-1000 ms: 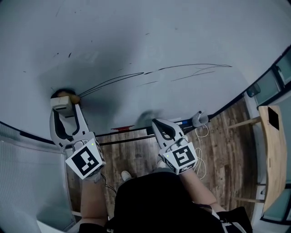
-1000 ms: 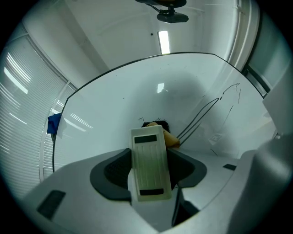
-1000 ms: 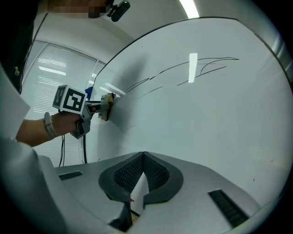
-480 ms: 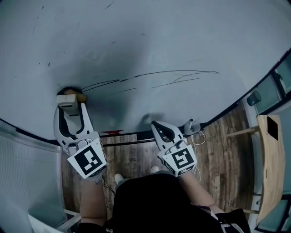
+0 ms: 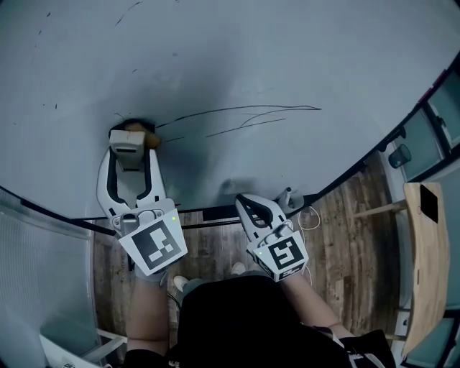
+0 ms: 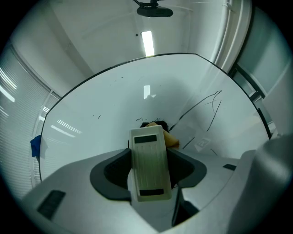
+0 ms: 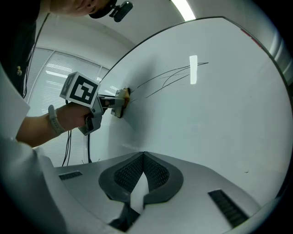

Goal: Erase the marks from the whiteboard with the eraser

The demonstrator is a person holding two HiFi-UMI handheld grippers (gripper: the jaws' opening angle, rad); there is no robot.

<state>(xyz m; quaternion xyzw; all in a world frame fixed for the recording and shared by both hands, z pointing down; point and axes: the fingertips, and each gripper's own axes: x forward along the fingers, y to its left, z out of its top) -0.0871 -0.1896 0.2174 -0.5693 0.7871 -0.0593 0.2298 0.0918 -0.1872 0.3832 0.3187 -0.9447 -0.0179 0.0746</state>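
My left gripper [image 5: 131, 146] is shut on the eraser [image 5: 136, 135], a tan block with a dark pad, and presses it flat against the whiteboard [image 5: 237, 57]. The eraser [image 6: 158, 132] shows past the pale fingertip pad in the left gripper view. Thin black marks [image 5: 244, 115] run rightward from the eraser across the board; the same marks [image 6: 203, 107] curve up to the right in the left gripper view. Small specks [image 5: 129, 11] lie higher on the board. My right gripper [image 5: 248, 205] is shut and empty, low near the board's bottom edge. From the right gripper view the eraser [image 7: 121, 101] touches the board.
A marker tray [image 5: 215, 213] runs along the board's lower edge, with a small grey object [image 5: 286, 197] beside it. A wooden table [image 5: 424, 244] stands at the right over a wood-plank floor [image 5: 345, 237]. White cables [image 5: 310, 215] hang below the tray. Blinds [image 5: 43, 273] fill the lower left.
My left gripper has carried the eraser to the right and up along the board, to the left end of the long black marks. The right gripper has hardly moved.
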